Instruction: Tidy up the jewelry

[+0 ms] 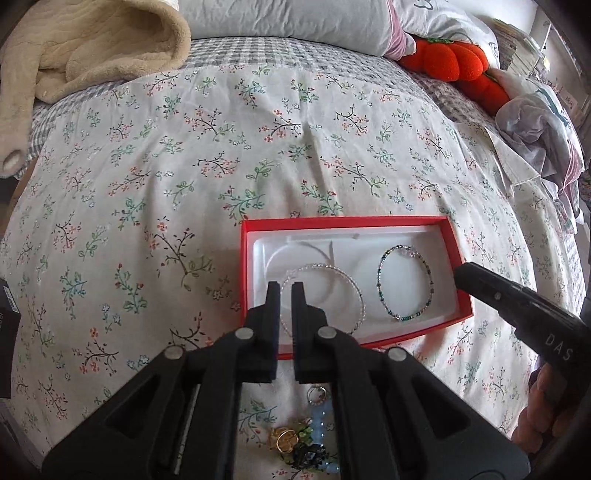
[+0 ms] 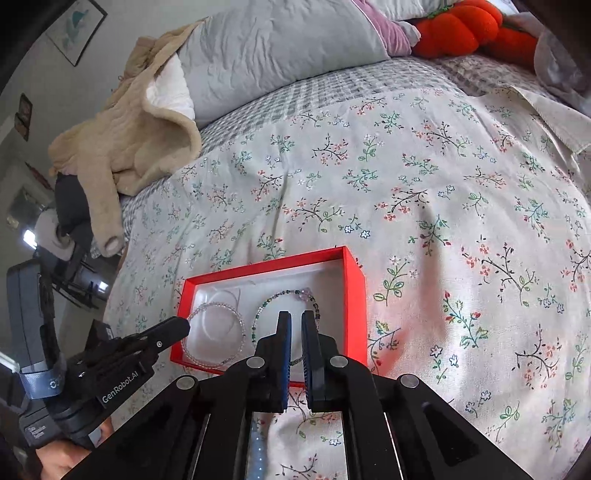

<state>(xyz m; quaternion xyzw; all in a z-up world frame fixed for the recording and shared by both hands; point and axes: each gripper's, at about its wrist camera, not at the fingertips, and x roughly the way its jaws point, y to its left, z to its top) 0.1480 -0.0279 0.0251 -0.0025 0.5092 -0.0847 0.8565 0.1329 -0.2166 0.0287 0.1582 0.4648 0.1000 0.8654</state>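
A red box (image 1: 458,254) with a white moulded insert lies on the floral bedspread; it also shows in the right wrist view (image 2: 354,295). Inside, a clear-bead bracelet (image 1: 354,291) (image 2: 240,321) lies on the left and a green-bead bracelet (image 1: 428,273) (image 2: 269,299) on the right. My left gripper (image 1: 286,291) hovers over the clear bracelet, jaws a narrow gap apart and empty. My right gripper (image 2: 296,321) hovers over the green bracelet, jaws a narrow gap apart and empty. Loose jewelry (image 1: 306,439) lies on the bedspread below the left gripper: a ring, blue beads, gold and green pieces.
A beige fleece garment (image 1: 92,48) (image 2: 136,147) lies at the back left. Grey pillows (image 1: 288,18) and an orange plush toy (image 1: 454,62) sit at the head of the bed. Crumpled clothes (image 1: 535,122) lie at the right.
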